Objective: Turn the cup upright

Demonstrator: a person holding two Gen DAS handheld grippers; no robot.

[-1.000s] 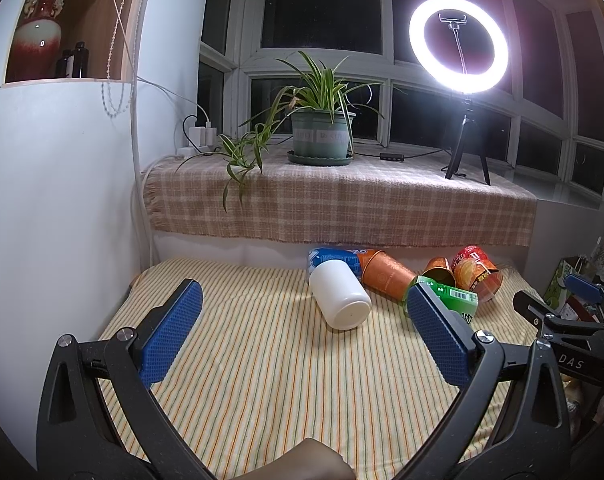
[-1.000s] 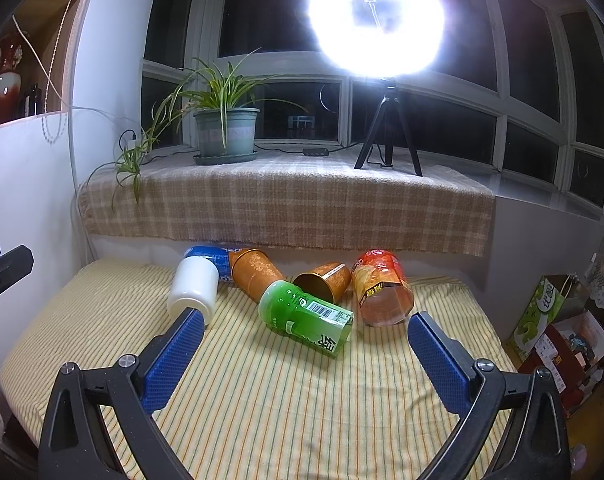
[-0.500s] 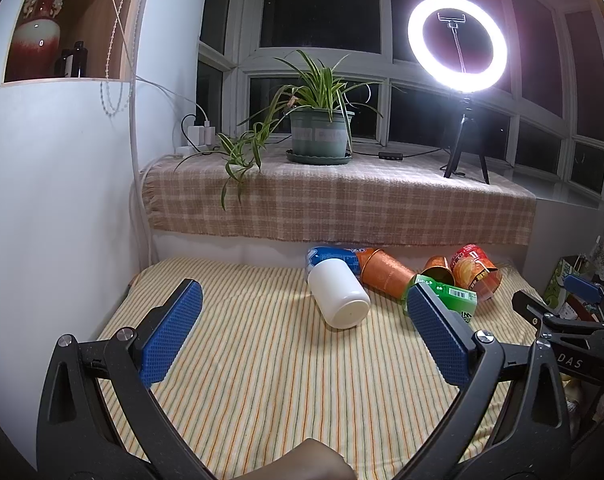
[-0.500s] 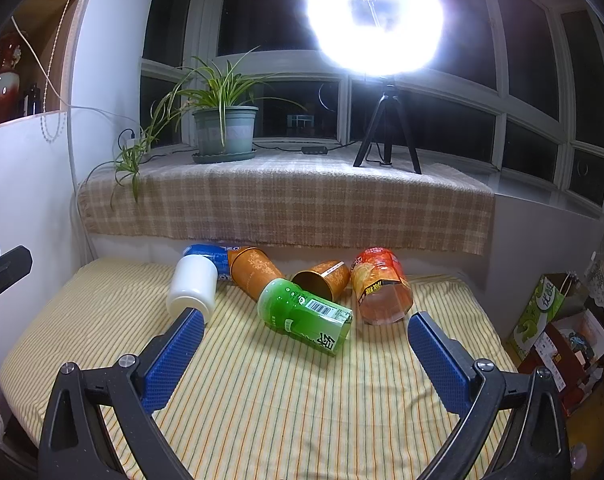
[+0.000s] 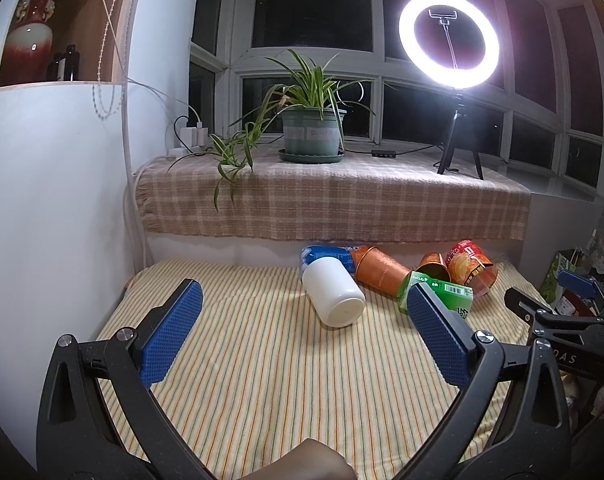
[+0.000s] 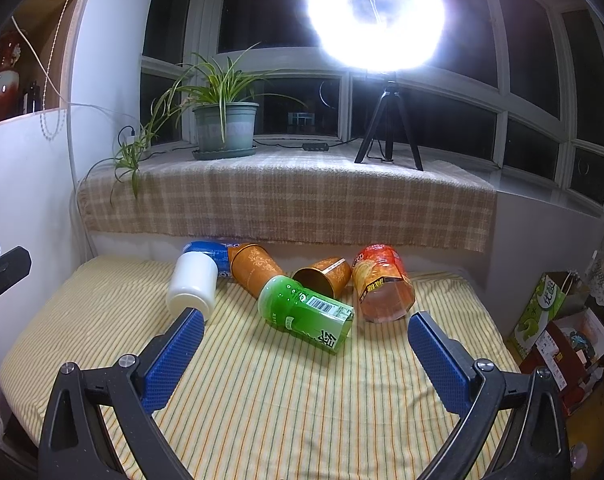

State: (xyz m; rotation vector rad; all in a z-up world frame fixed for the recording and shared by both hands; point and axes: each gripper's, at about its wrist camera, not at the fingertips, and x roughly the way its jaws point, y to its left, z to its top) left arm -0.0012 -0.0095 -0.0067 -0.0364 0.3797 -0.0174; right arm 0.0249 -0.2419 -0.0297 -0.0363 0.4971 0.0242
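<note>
The striped cloth (image 6: pixel 261 400) is covering the work surface and is bearing six cups, all lying on their sides near its far edge. The green cup (image 6: pixel 306 312) is lying nearest the right gripper (image 6: pixel 302 332), base toward the left. The red cup (image 6: pixel 382 284) is lying just right of it. The white cup (image 5: pixel 334 292) is lying ahead of the left gripper (image 5: pixel 302 300), base toward the camera. Two orange cups and a blue cup are lying behind these; their contact points are probably hidden. Both grippers are hovering with jaws spread wide, gripping nothing.
</note>
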